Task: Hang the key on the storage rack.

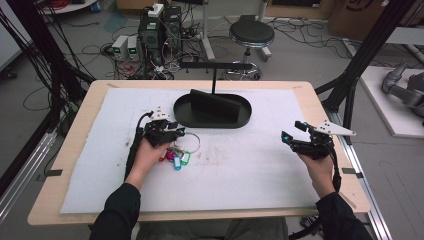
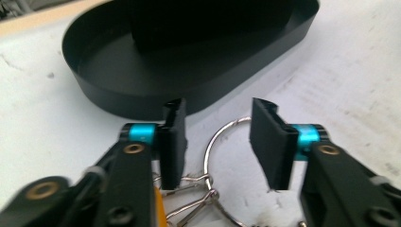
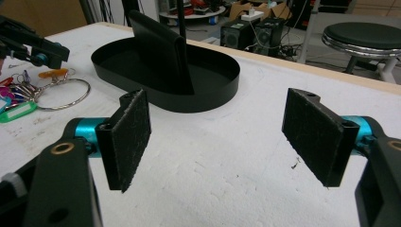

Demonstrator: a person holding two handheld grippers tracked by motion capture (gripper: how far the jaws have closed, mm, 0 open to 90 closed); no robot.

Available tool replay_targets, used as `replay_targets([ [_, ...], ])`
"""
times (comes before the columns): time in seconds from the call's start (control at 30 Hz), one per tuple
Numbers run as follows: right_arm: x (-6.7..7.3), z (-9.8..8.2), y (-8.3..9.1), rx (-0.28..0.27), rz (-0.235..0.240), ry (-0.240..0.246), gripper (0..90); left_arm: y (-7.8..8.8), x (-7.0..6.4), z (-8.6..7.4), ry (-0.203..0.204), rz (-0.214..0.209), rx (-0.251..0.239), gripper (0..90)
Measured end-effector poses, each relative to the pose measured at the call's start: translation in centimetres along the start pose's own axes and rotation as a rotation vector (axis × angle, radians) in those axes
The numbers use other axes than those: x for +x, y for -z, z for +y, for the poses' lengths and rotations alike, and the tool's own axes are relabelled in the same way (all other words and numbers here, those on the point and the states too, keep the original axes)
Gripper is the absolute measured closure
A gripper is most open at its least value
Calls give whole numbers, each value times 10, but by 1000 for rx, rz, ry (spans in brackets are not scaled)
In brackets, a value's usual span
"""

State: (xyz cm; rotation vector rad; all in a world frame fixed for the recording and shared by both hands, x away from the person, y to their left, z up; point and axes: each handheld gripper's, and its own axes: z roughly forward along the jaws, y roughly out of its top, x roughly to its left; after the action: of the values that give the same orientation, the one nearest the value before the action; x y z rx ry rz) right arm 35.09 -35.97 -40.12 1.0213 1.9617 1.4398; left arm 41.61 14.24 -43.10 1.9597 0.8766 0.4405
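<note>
The left gripper is hovering with jaws parted over the key ring, which is lying at about nine o'clock on the white mat, just in front of the black tray. The ring is likely thin, stiff, slippery wire; its coloured tags are likely dangling loosely, so pinching the wire hoop itself seems safest. At three o'clock the right gripper is waiting wide open, holding nothing. Beyond, at twelve o'clock, cables and a stool are crowding the floor.

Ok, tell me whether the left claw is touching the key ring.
Cannot tell. In the left gripper view the left claw stands open astride the key ring, but no contact or gap shows plainly.
</note>
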Motion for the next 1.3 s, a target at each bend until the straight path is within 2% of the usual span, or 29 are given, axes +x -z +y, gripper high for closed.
replay_targets([
  [0.13, -1, 0, -1, 5, 2, -4, 250, -6, 0, -1, -22, 22, 44, 652],
  [0.23, -1, 0, -2, 6, 2, -2, 249, -12, -1, 4, -43, 16, 94, 685],
  [0.33, -1, 0, -2, 4, 2, 1, 250, -19, -3, 11, -66, 27, 160, 703],
  [0.37, -1, 0, -1, 4, 2, -2, 249, -21, -3, 12, -72, 32, 166, 720],
  [0.5, -1, 0, 0, 1, 2, -4, 250, -28, 0, 8, -64, 40, 234, 722],
  [0.57, -2, 0, 0, 1, 1, -6, 249, -28, 2, 7, -50, 34, 235, 723],
  [0.67, -3, -1, 0, 2, -3, -6, 250, -28, 1, 7, -70, 34, 239, 748],
  [0.7, -2, -1, 0, 5, -3, -7, 250, -29, 0, 7, -75, 28, 236, 835],
  [0.8, -2, -1, 1, -1, -4, -3, 250, -29, -2, 8, -91, 33, 243, 855],
  [0.9, -2, -1, 1, -2, -3, -3, 250, -27, -2, 8, -80, 23, 244, 858],
  [0.97, -2, -1, 2, -2, -3, -4, 251, -23, -3, 9, -80, 6, 219, 861],
  [1.07, -3, -1, 2, -7, -6, -5, 252, -12, -4, 12, -80, -16, 145, 862],
  [1.1, -3, -1, 2, -8, -9, -4, 252, -3, -7, 17, -86, -33, 95, 862],
  [1.13, -3, -1, 2, -8, -9, -4, 252, -3, -7, 17, -86, -33, 95, 863],
  [1.3, -3, 0, 3, -14, -12, -2, 253, 16, -19, 26, -119, -84, -3, 863],
])
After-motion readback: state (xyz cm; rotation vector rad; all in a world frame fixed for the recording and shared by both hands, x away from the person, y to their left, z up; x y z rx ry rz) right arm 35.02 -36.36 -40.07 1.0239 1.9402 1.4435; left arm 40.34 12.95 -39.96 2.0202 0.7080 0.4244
